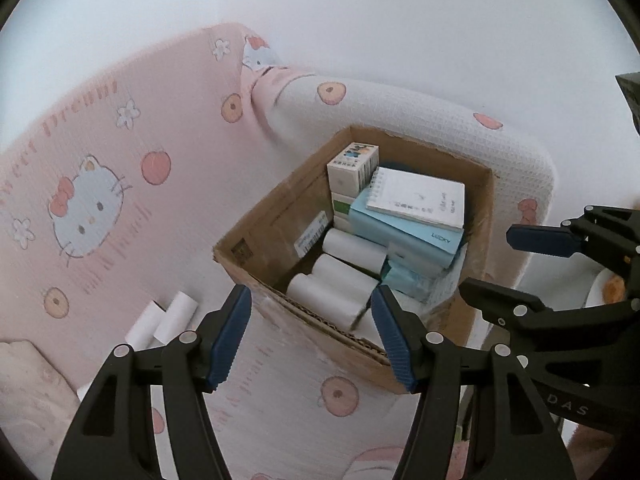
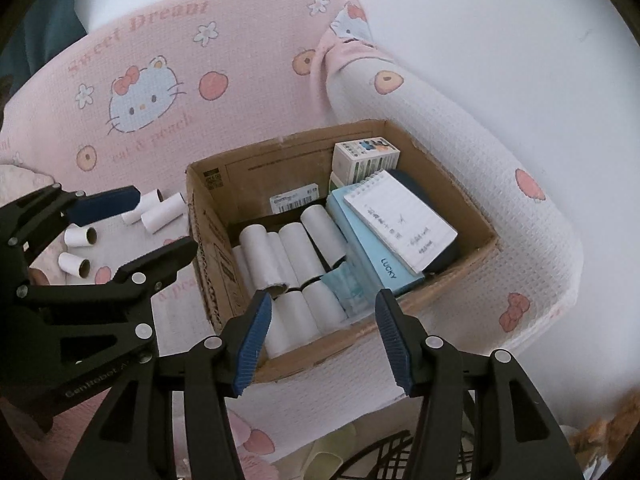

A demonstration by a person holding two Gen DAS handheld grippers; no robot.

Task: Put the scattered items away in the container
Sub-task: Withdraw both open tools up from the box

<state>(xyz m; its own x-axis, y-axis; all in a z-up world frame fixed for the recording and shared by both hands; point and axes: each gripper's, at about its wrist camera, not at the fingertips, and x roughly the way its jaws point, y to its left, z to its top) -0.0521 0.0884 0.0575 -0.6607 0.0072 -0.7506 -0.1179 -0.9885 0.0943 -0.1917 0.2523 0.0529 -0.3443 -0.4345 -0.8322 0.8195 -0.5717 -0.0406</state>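
Cardboard box (image 2: 248, 184) on a pink-covered chair (image 2: 168, 92), holding white paper rolls (image 2: 296, 252), a spiral notepad (image 2: 400, 220) and a blue "LUCKY" box (image 2: 376, 256). Four loose rolls (image 2: 160, 210) lie on the seat just beside the box. Left gripper (image 1: 311, 336) and right gripper (image 2: 324, 338) hover over its near rim, jaws wide, empty

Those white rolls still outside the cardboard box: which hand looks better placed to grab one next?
Probably the left gripper: open, right beside the loose rolls. The right gripper, also open, sits at the box.
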